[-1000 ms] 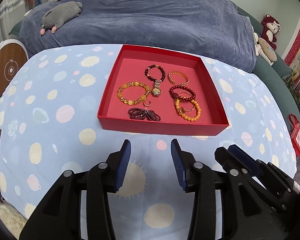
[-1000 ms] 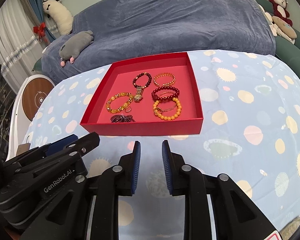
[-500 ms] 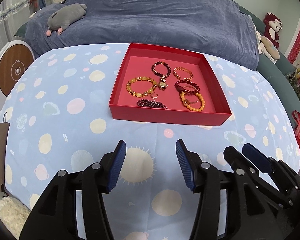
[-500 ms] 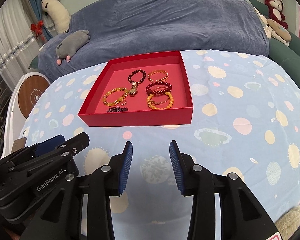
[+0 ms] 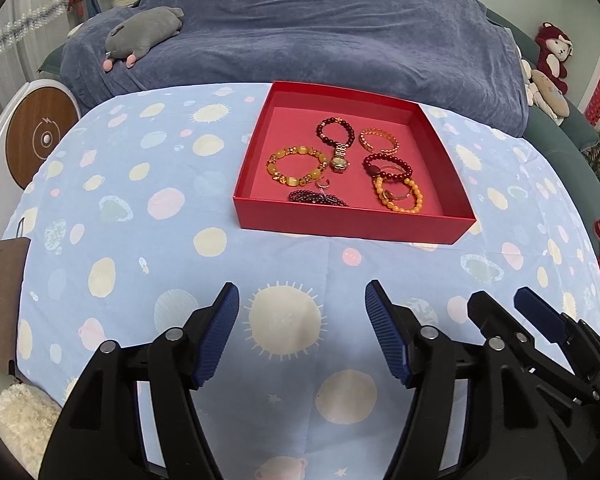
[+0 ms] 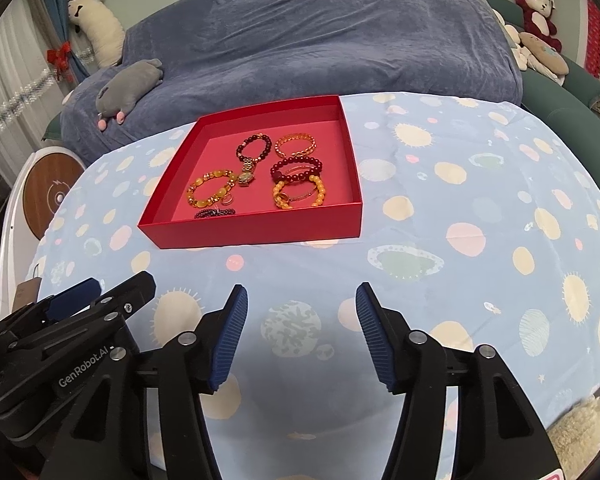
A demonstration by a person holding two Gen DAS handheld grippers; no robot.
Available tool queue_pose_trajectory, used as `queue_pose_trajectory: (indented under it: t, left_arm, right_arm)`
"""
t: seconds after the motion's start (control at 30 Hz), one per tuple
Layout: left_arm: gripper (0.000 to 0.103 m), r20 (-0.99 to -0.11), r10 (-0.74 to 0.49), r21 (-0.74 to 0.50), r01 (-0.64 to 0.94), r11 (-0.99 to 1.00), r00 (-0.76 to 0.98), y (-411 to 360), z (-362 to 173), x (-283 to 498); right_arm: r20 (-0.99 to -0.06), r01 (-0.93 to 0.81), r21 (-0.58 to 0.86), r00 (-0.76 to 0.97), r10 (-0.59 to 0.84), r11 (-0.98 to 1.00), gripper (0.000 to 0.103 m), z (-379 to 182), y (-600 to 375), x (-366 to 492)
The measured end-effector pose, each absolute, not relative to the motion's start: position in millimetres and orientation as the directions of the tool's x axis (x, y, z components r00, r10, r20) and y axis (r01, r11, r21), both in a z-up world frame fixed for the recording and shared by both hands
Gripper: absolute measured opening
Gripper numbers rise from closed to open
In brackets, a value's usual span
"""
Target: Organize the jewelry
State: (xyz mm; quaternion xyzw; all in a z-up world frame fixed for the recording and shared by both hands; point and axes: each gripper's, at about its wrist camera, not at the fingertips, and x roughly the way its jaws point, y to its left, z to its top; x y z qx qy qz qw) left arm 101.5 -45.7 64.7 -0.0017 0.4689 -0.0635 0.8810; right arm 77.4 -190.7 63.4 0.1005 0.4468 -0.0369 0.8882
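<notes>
A shallow red box (image 5: 352, 224) (image 6: 252, 232) rests on the blue patterned tablecloth and holds several pieces of jewelry. Inside lie a yellow bead bracelet (image 5: 296, 166), a watch on dark beads (image 5: 338, 160), a gold chain bracelet (image 5: 378, 140), a dark red bead bracelet (image 5: 388, 164), an orange bead bracelet (image 5: 400, 198) and a dark bead strand (image 5: 318, 199). My left gripper (image 5: 302, 300) hovers over the cloth in front of the box, its jaws opening with nothing between them. My right gripper (image 6: 300, 298) stands beside it, jaws also opening and empty.
A sofa under a dark blue throw (image 6: 320, 40) runs behind the table, with a grey plush (image 5: 144, 34) on it and more plush toys (image 6: 538, 16) at the far right. A round white and wood appliance (image 5: 40, 136) stands at the left.
Both grippers' jaws have spread wider apart. Both views have drawn back a little, so the red box looks smaller and farther away.
</notes>
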Motion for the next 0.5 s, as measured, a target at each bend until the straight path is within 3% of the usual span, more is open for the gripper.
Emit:
queue_pose_trajectory:
  t: [0.2,0.5]
  left_arm:
    - [0.070,-0.825,-0.097,-0.055,0.091,0.994,0.557,-41.5,65.7,102.4]
    - [0.077,-0.827,-0.079,-0.051,0.065,0.997,0.557,-36.5,65.1,102.6]
  right_arm:
    - [-0.803,0.185,0.144,0.596,0.006,0.972,0.070,63.0,-195.4,77.1]
    - [-0.805,0.191,0.134,0.593,-0.005,0.972,0.075,63.2,-195.8,78.4]
